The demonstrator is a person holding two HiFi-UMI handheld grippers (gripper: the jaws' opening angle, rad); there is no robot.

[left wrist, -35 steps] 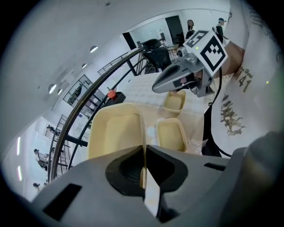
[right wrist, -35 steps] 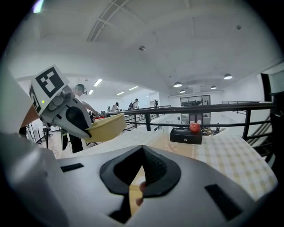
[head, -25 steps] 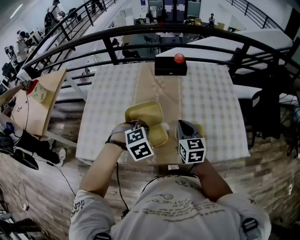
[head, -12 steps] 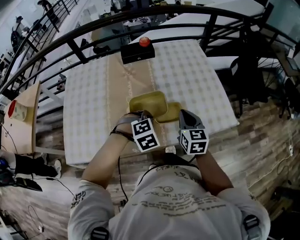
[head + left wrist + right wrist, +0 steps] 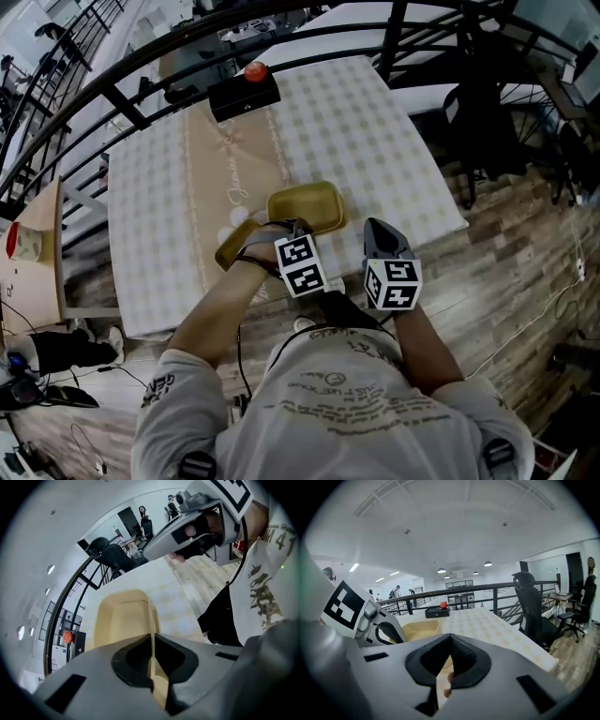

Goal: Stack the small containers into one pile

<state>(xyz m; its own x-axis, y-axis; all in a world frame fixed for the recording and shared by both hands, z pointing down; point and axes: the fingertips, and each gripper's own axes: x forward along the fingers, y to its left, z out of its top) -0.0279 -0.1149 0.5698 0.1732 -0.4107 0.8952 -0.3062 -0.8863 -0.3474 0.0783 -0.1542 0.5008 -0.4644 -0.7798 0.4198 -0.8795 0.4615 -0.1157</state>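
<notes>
My left gripper (image 5: 152, 639) is shut on the thin upright wall of a pale yellow container (image 5: 124, 620), which reaches forward from the jaws. In the head view that gripper (image 5: 286, 227) sits between two yellow containers. One (image 5: 307, 206) lies flat just beyond it. The other (image 5: 234, 246) is tilted at its left. My hand hides which rim is pinched. My right gripper (image 5: 378, 228) hovers near the table's front edge, to the right. Its jaws (image 5: 450, 639) are shut with nothing between them. From there a yellow container (image 5: 423, 629) shows beside the left gripper (image 5: 377, 625).
A black box with a red button (image 5: 246, 89) stands at the far edge of the checked tablecloth (image 5: 375, 131). A dark railing (image 5: 141, 80) curves behind the table. Wooden floor (image 5: 506, 281) lies right of the table. An office chair (image 5: 529, 606) stands to the right.
The head view has swung. The second container, which lay right of the left gripper, now shows tilted at its left. The left gripper is still shut on a container wall.
</notes>
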